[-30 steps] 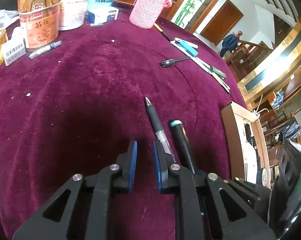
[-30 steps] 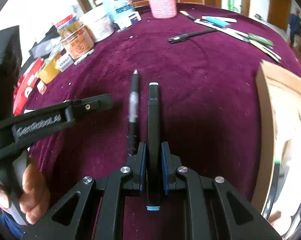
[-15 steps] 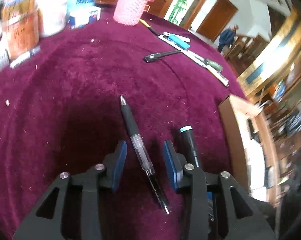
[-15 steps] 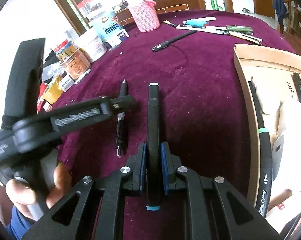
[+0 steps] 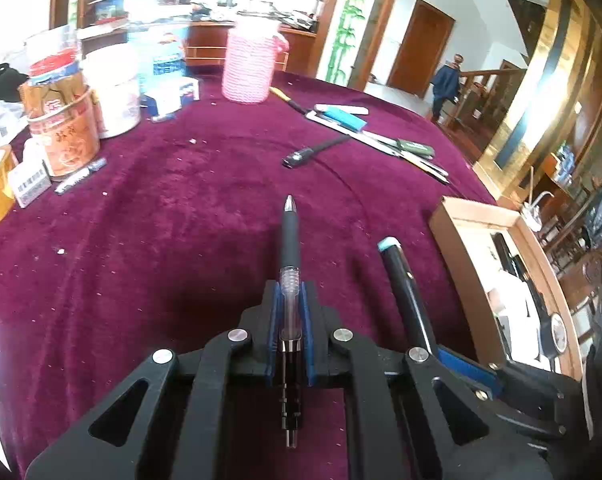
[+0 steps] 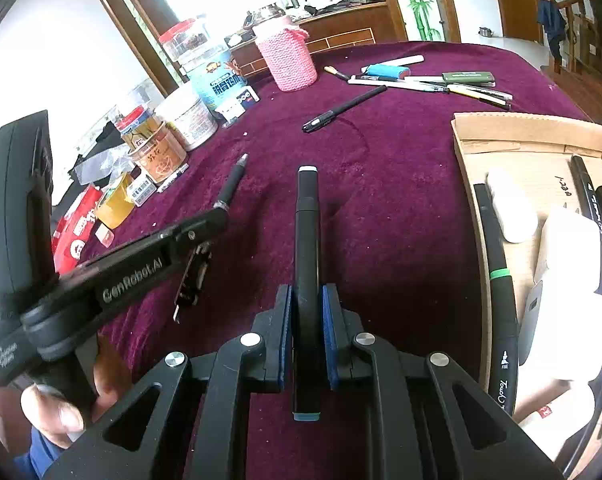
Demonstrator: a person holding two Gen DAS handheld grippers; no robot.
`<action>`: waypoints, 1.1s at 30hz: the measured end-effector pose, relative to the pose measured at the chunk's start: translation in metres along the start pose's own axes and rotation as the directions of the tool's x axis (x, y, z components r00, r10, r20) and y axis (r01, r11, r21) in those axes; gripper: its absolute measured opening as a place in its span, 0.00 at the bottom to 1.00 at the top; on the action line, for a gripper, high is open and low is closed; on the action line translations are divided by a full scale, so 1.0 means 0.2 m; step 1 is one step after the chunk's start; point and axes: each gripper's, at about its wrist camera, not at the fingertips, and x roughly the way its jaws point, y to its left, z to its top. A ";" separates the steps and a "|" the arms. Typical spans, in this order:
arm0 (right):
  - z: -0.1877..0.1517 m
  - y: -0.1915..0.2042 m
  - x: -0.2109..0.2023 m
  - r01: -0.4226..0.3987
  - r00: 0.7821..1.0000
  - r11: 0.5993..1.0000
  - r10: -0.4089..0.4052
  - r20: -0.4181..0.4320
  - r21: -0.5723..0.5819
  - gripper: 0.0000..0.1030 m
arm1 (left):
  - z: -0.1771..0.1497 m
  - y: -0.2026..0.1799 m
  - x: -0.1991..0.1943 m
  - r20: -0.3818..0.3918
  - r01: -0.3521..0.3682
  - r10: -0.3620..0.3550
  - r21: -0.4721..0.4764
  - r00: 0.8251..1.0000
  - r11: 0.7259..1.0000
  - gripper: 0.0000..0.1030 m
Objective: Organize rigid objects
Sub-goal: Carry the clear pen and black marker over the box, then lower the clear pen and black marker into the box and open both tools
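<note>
The left gripper [image 5: 289, 312] now has its jaws clenched on the pen [image 5: 290, 240]; a moment ago the jaws stood apart with the pen lying loose between them on the tabletop [image 5: 161, 240], so the grasp is new. The blue pads press on the clear part of the barrel, the dark grip and the metal tip stick out forward, and the back end hangs behind the jaws. The pen seems lifted off the cloth, but I cannot tell this for sure. The right gripper [image 6: 307, 320] keeps its jaws clenched on the marker [image 6: 307, 220], as before, with the light cap pointing away from the camera and the blue end toward it. In my judgement, both hands now carry one thing each, and the pick-up step is done for these two. The box [image 6: 529, 128] stands to the right on the tabletop and already holds several markers and some white things. It is probably the place where the pen and the marker must go next. More pens [image 6: 421, 82] and one black pen [image 6: 343, 110] lie far away near the pink holder [image 6: 291, 60], so the task is not finished.
</note>
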 end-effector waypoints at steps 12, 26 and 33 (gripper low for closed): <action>0.04 -0.10 -0.17 -0.015 0.995 0.996 0.006 0.102 0.084 0.12 | -0.03 -0.14 -0.04 -0.029 0.078 -0.077 0.019 0.997 0.997 0.08; -0.05 -0.59 -0.56 0.085 0.968 0.949 -0.151 0.202 0.304 0.13 | -0.06 -0.78 -0.01 -0.197 0.348 -0.334 0.042 0.922 0.937 0.08; -0.08 -0.74 -0.58 0.129 0.962 0.926 -0.203 0.181 0.354 0.13 | -0.14 -0.94 0.10 -0.251 0.352 -0.326 0.066 0.911 0.934 0.08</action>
